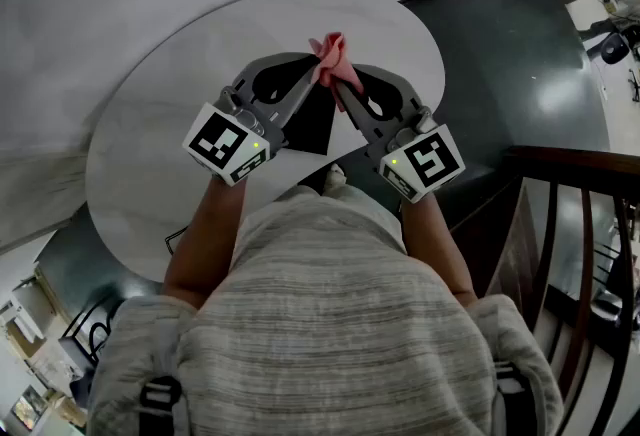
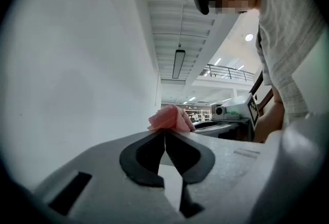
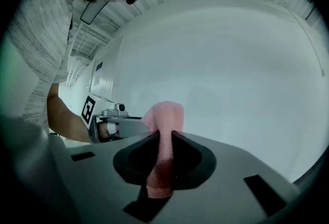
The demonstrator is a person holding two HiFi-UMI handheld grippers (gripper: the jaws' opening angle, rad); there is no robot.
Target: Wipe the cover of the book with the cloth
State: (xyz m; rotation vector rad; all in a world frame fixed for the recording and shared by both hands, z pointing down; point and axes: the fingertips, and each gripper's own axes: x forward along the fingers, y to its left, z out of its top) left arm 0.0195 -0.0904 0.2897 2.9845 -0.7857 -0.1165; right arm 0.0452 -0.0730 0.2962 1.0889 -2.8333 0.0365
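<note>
Right claw (image 3: 164, 134) — cloth (image 3: 167, 115) lengthwise along it

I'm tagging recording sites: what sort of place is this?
Probably a large indoor hall, perhaps an office or lab: round white table, wooden-topped railing beside it, strip ceiling light and a distant mezzanine.

Round white tabletop (image 1: 150, 154), one dark book (image 1: 308, 124) lying on it

The tabletop is pale, smooth and circular, with a clean curved rim. The book lies flat on it toward the person's side of the middle, and only a dark wedge of its cover shows. Down at the near left rim, a thin dark outline (image 1: 176, 242) marks something flat. I cannot tell what it is.
</note>
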